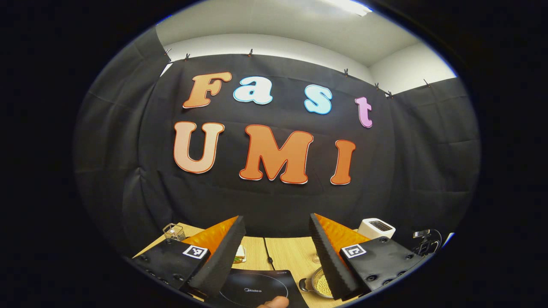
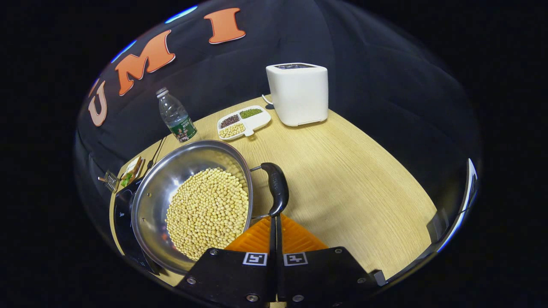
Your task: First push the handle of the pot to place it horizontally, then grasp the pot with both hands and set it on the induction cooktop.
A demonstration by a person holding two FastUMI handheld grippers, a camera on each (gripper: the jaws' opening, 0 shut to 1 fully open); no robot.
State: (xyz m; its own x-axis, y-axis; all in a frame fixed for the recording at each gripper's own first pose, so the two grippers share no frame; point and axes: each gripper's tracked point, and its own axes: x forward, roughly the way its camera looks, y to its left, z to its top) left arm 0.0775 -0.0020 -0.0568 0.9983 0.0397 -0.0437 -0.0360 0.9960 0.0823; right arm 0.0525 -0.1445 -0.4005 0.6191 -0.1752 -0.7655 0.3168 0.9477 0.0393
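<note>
pot (image 2: pixel 192 205) sits on the counter (image 2: pixel 351 184) right in front of the right tongs (image 2: pixel 275 220), its steel bowl heaped with pale beans (image 2: pixel 209 211) and its near side partly over the dark cooktop (image 2: pixel 122 222) at the left edge of the right gripper view. the right tongs are pressed together with nothing between them, tips meeting at the lower end of the black handle (image 2: pixel 276 188), which reads as a closed point made for pushing rather than gripping; the handle stands beside the rim on wire arms, so the push step looks to be in hand. whether the tips truly touch the handle is hard to tell. in the left gripper view the left tongs (image 1: pixel 277 246) are spread wide and empty, held high and tilted toward the wall, probably waiting for the two-handed lift; the pot shows low between and right of their fingers, well below them, with the cooktop just left of it. farther off stand a bottle (image 2: pixel 175 115), a divided tray (image 2: pixel 244 122) of grains and a white toaster (image 2: pixel 298 94).
</note>
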